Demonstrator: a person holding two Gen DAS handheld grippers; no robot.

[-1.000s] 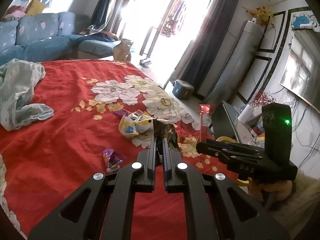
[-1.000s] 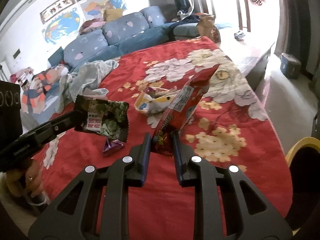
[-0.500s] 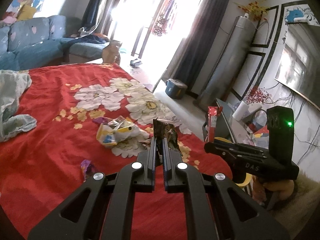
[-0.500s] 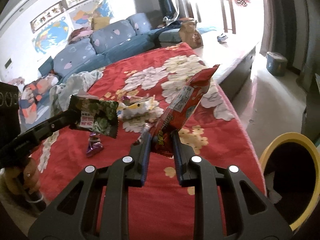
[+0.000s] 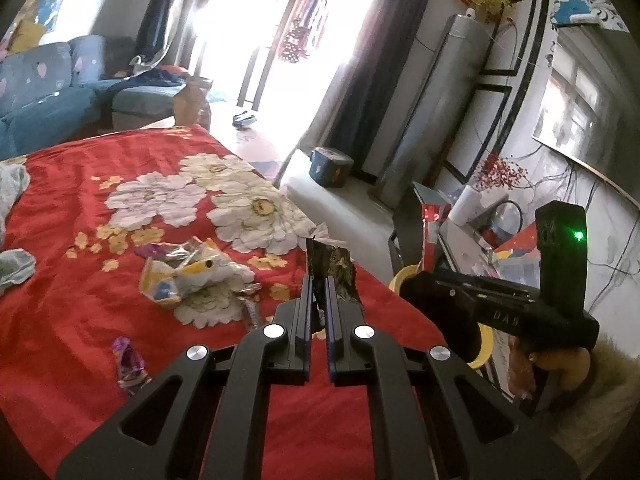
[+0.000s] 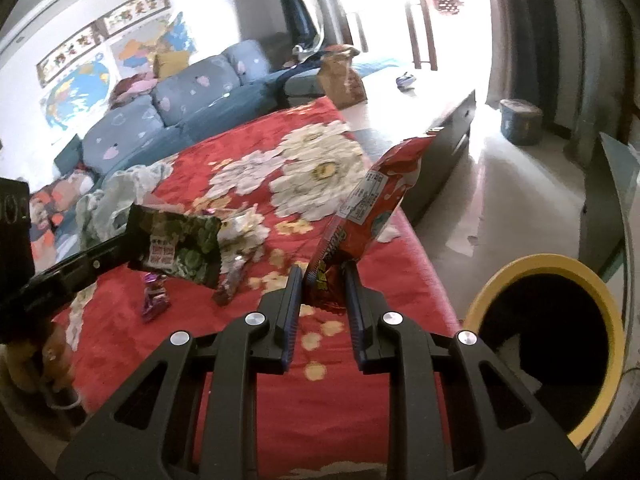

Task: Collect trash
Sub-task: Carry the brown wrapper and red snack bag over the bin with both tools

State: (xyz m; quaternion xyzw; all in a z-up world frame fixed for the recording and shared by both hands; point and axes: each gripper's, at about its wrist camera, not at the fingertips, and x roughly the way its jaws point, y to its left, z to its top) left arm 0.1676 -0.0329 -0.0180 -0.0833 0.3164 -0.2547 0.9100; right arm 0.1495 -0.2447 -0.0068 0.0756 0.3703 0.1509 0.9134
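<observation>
Change: both hands have swung from the red bedspread (image 6: 360,420) toward the yellow-rimmed bin (image 6: 532,268), now near, so dropping looks next | Left gripper (image 5: 318,280) clamped on dark green wrapper (image 5: 332,268) | Right gripper (image 6: 322,276) clamped on red snack bag (image 6: 372,208) | Only right view shows the bin's open mouth; wrappers (image 5: 192,276) remain on bed.

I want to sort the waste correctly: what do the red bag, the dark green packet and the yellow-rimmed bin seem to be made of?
The red bag, held in the right gripper, looks like glossy printed plastic film; it creases and shines. The dark green packet, in the left gripper, seems the same kind of film, crinkled. The yellow-rimmed bin looks like smooth rigid plastic, though I cannot be sure.
</observation>
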